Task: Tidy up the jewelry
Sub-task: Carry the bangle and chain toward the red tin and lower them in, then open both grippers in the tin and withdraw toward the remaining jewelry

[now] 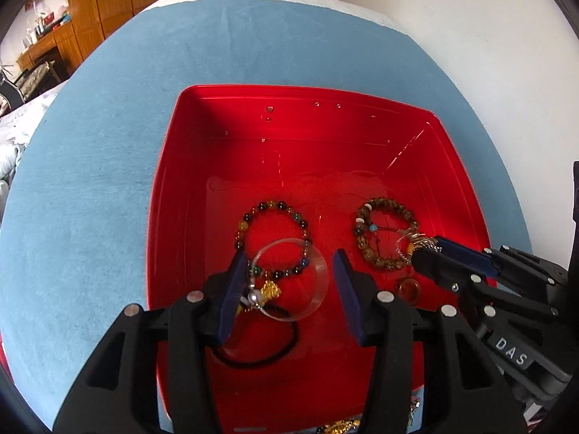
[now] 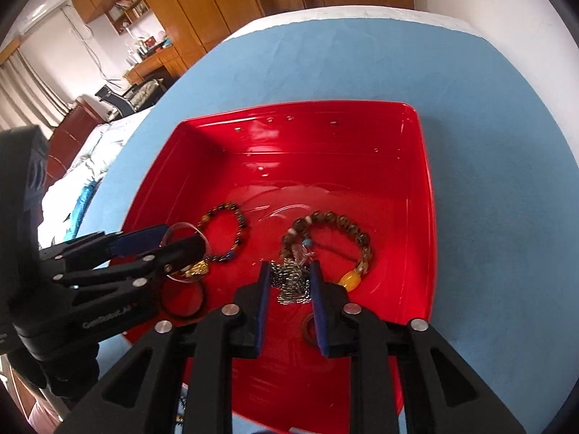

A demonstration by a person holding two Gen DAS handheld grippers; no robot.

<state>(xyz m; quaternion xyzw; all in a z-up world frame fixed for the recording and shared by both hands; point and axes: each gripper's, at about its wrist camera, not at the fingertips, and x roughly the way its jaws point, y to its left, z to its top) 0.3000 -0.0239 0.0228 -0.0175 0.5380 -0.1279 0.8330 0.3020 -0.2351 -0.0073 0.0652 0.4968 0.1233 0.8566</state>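
Observation:
A red tray [image 1: 170, 188] [image 2: 419, 188] on blue cloth holds the jewelry. My left gripper [image 1: 289, 267] [image 2: 170, 242] is open above a clear bangle [image 1: 318, 282], a multicoloured bead bracelet [image 1: 253, 213] [image 2: 239, 217], a gold charm [image 1: 271, 289] [image 2: 197, 269] and a black cord loop [image 1: 286, 347] [image 2: 202, 300]. My right gripper [image 2: 291, 278] [image 1: 427, 249] is shut on a silver chain bundle [image 2: 291, 282] [image 1: 416, 242], over a brown bead bracelet [image 1: 372, 256] [image 2: 347, 222] with a yellow bead [image 2: 349, 280]. An amber ring [image 1: 409, 289] [image 2: 305, 329] lies near the tray's front.
The blue cloth [image 1: 108, 181] [image 2: 506, 181] covers a round table. More gold jewelry [image 1: 340, 426] lies on the cloth in front of the tray. A white wall [image 1: 470, 36] is at the right; wooden cabinets [image 2: 202, 7] stand behind.

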